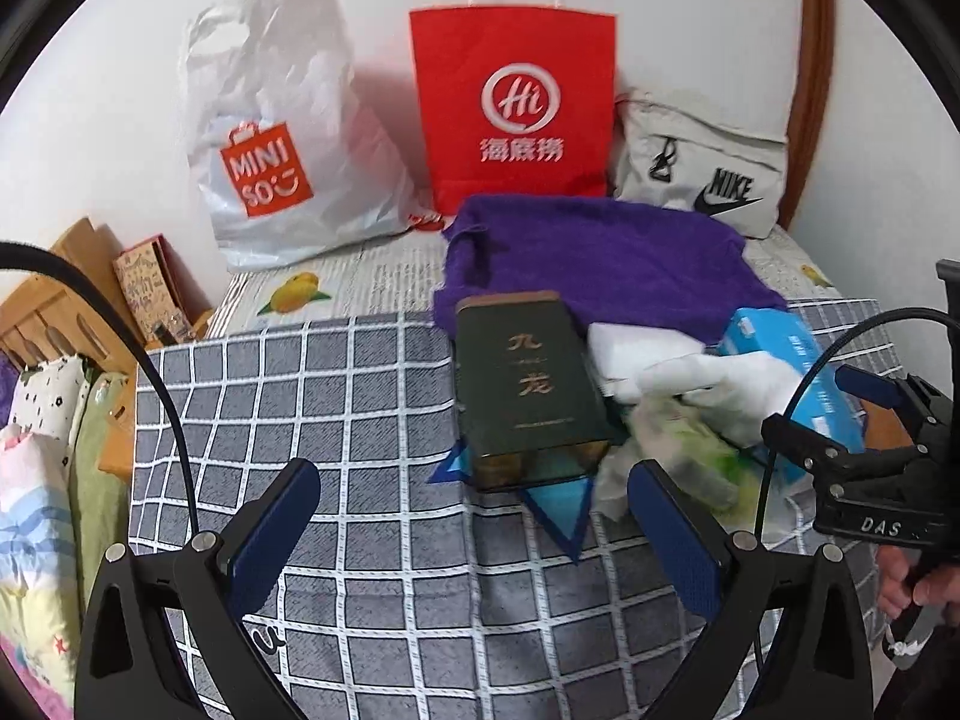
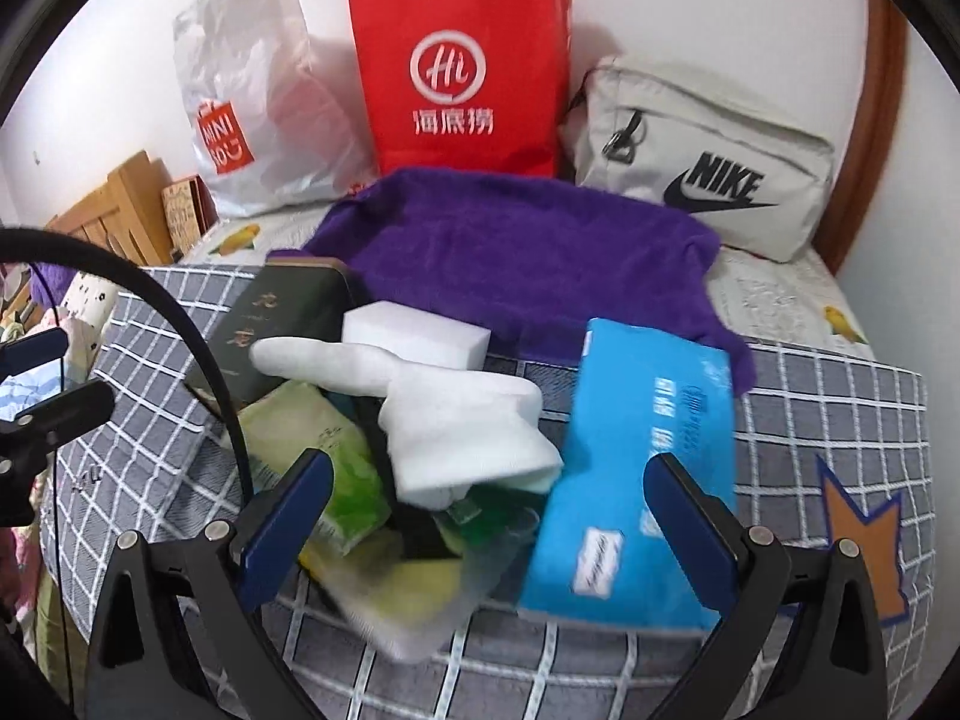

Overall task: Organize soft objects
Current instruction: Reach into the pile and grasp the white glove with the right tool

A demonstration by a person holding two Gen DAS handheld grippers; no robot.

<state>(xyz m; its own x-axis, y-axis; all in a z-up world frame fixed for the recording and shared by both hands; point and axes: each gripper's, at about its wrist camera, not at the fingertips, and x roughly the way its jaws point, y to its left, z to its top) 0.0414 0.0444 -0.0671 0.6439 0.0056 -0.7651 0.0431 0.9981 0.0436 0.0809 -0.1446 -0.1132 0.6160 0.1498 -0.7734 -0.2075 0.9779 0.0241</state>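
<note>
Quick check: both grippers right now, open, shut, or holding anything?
Left gripper: open, holding nothing, above the grey checked blanket.
Right gripper: open, holding nothing.

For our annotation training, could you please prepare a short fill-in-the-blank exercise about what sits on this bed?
1. The towel spread in front of the bags is ____ in colour.
2. The grey pouch against the wall bears the brand name ____.
3. The paper bag between the plastic bag and the pouch is ____.
4. Both the left gripper and the right gripper are ____.

Missing words: purple; Nike; red; open
</note>
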